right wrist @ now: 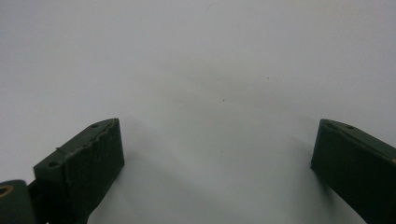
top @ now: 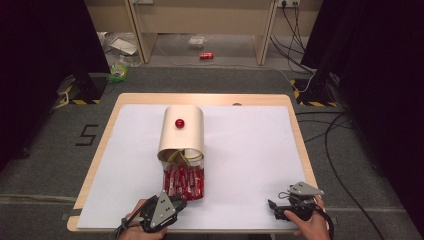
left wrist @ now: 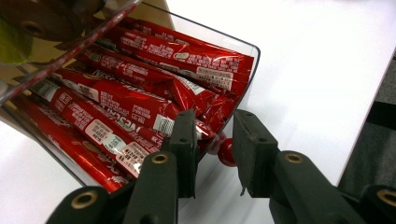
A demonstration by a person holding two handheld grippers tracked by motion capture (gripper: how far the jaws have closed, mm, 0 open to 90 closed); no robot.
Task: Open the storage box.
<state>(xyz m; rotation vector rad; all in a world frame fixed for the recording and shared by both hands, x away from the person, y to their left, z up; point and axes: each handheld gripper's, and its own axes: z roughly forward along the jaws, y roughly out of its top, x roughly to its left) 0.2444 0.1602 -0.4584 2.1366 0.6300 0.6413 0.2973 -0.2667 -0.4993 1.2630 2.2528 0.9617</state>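
Note:
A beige, round-topped box (top: 182, 137) with a red knob (top: 179, 123) on its top stands mid-table. From its near end a clear drawer (top: 184, 181) sticks out, packed with red coffee sachets (left wrist: 140, 100). My left gripper (top: 177, 202) is at the drawer's front. In the left gripper view its jaws (left wrist: 212, 128) stand narrowly on either side of the drawer's small red knob (left wrist: 227, 151), shut on it. My right gripper (top: 274, 206) rests near the table's front right. It is open over bare white surface, with nothing in its jaws (right wrist: 217, 154).
A white sheet (top: 250, 145) covers the wooden table (top: 295, 115). On the floor beyond lie a red can (top: 206, 56) and some litter. Cables (top: 327, 135) run along the right side, and black stands flank the far corners.

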